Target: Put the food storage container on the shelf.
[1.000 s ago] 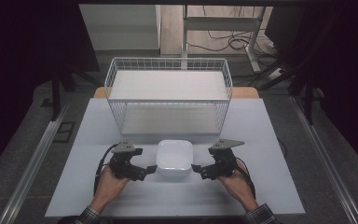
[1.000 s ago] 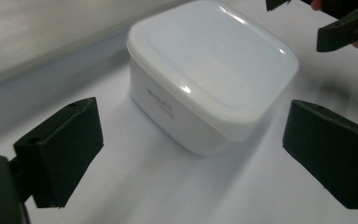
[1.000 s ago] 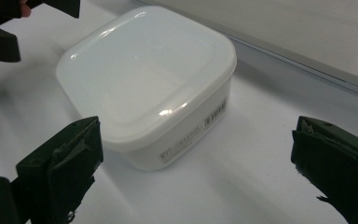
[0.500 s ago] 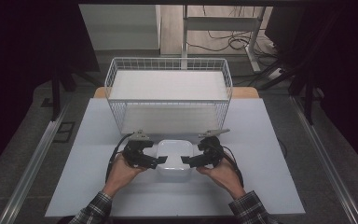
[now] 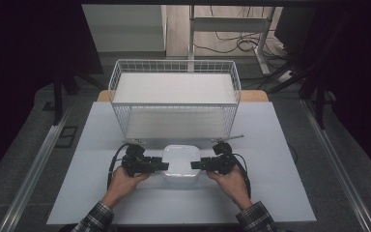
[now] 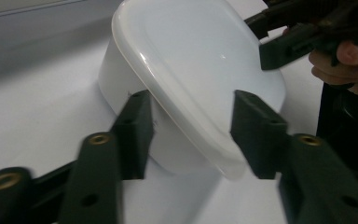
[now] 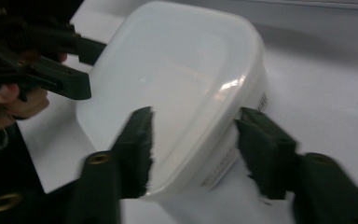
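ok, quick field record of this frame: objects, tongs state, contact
container: white lidded box, on the white table, lid on
basket: white wire basket, behind the box
left tongs: open, jaws straddling the box's left rim
right tongs: open, jaws straddling the right rim
contact: clamping cannot be told
box lifted: no

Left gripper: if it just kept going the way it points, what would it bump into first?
The white box. The left gripper is open, its fingers straddling the box's near edge, so the rim would likely meet it first, though depth is hard to judge.
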`<state>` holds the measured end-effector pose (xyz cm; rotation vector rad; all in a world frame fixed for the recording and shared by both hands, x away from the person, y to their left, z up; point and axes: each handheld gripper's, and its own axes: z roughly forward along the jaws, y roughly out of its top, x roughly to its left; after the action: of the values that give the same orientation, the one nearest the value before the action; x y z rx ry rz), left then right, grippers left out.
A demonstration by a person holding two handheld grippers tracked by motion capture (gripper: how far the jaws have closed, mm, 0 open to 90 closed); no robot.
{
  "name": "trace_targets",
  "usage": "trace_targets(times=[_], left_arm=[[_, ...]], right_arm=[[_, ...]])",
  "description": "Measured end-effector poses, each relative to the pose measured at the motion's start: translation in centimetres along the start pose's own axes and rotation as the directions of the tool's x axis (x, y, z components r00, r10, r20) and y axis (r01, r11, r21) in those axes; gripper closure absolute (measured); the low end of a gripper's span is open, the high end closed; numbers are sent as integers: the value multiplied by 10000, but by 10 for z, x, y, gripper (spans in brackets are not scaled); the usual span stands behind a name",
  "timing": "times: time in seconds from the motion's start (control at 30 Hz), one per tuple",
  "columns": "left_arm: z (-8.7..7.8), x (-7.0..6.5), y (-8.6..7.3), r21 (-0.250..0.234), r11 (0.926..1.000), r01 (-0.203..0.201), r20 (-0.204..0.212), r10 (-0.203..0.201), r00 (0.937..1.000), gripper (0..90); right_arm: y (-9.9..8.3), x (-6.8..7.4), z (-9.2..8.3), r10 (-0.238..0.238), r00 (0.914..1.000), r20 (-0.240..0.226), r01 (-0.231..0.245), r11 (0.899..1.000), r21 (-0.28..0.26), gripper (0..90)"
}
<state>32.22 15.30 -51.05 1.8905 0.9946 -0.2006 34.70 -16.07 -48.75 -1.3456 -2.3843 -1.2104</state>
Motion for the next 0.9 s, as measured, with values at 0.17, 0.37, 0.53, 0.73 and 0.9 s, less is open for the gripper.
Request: trace_targets(times=[0.17, 0.37, 0.53, 0.73, 0.9], left_arm=[[-7, -13, -2, -21, 10000, 26, -518, -27, 9987, 634], [-10, -19, -3, -375, 9993, -77, -1114, 34, 9938, 770], [-8, -21, -3, -469, 9989, -71, -1583, -4, 9874, 786], [-15, -26, 1, -884, 9959, -195, -1582, 53, 9874, 790], [-21, -29, 5, -1095, 9933, -380, -1638, 196, 9863, 794]], right_arm=[[-9, 8, -14, 284, 9995, 121, -280, 9989, -364, 666], [-12, 14, -21, -36, 9993, 384, 77, 9943, -1062, 786], [-14, 19, -21, -507, 9956, 784, 605, 9900, -1276, 787], [-11, 23, -25, -855, 9922, 907, 993, 9820, -1604, 787], [-8, 24, -26, -951, 9916, 873, 1094, 9781, -1771, 786]])
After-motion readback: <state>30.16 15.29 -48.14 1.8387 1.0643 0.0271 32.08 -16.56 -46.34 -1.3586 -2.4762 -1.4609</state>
